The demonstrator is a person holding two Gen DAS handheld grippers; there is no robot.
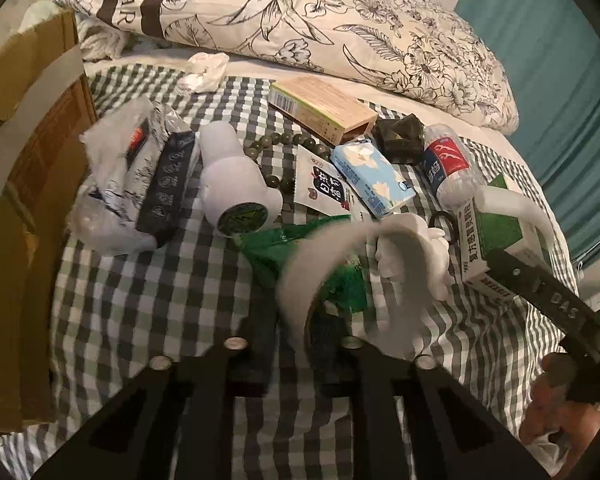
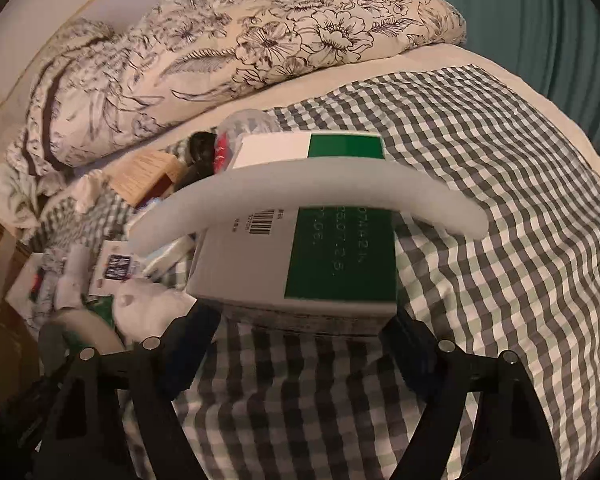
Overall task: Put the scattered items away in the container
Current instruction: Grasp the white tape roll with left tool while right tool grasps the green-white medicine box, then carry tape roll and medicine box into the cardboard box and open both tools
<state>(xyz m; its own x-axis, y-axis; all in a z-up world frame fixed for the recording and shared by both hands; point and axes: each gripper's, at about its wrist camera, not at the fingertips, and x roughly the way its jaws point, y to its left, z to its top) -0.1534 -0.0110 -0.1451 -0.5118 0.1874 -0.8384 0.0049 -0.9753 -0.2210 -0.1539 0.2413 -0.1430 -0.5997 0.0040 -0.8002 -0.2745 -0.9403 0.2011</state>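
Scattered items lie on a checked cloth [image 1: 148, 300]. My right gripper [image 2: 300, 320] is shut on a white and green medicine box [image 2: 300, 256], which also shows in the left wrist view [image 1: 496, 240]. My left gripper [image 1: 292, 344] is closed around a green foil packet [image 1: 300, 248], with a white plush toy [image 1: 416, 256] beside it; white foam bands cross both views. Further back lie a white round figure [image 1: 236, 176], a tissue pack [image 1: 372, 176], a water bottle [image 1: 448, 164] and a tan carton [image 1: 324, 108]. The cardboard box [image 1: 16, 200] stands at the left.
A floral pillow [image 1: 300, 20] lies along the back. A crumpled tissue [image 1: 204, 68], green beads [image 1: 284, 144], a dark pouch [image 1: 400, 136] and wrapped packs [image 1: 140, 176] also lie on the cloth. A teal curtain [image 1: 560, 60] hangs at the right.
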